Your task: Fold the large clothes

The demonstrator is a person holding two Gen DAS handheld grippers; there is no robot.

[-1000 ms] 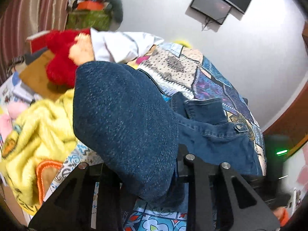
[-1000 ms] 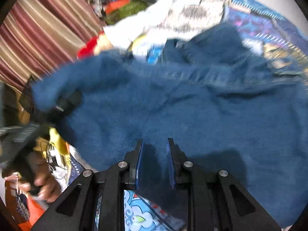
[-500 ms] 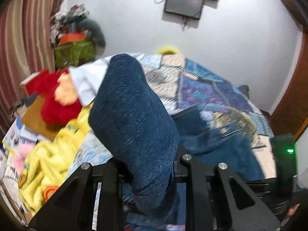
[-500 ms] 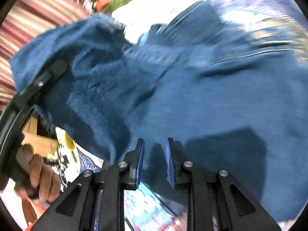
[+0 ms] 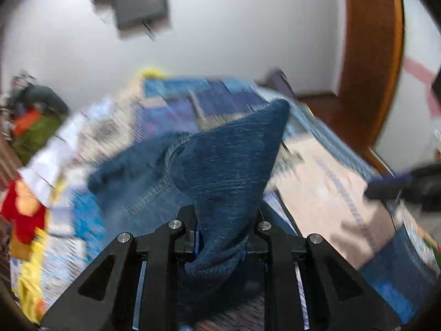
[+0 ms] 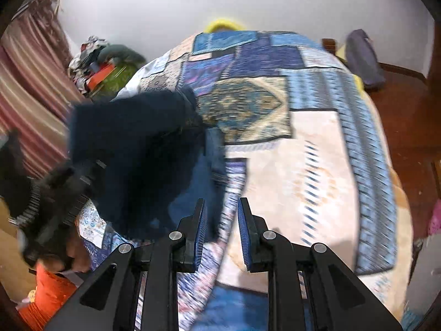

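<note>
A blue denim garment (image 5: pixel 226 171) is bunched between the fingers of my left gripper (image 5: pixel 223 234). Its jaws are closing and the pads press on the cloth. A peak of denim stands up in front of the camera, and the rest trails down to the left onto the patchwork quilt (image 5: pixel 325 187). In the right wrist view the same garment (image 6: pixel 132 151) hangs dark and lifted at the left, above a person's hand (image 6: pixel 77 259). My right gripper (image 6: pixel 222 220) is over the bare quilt (image 6: pixel 289 165), its jaws nearly together with nothing between them.
A red plush toy (image 5: pixel 19 209) and a yellow blanket (image 5: pixel 30 270) lie at the bed's left side. A heap of clothes (image 6: pixel 104 69) and a striped curtain (image 6: pixel 30 88) stand beyond. A wooden door frame (image 5: pixel 369 55) and floor (image 6: pixel 408 110) are on the right.
My left gripper has swung to the right over the bed and rolled, carrying the denim with it. My right gripper has risen and come off the denim; it now has bare quilt in front.
</note>
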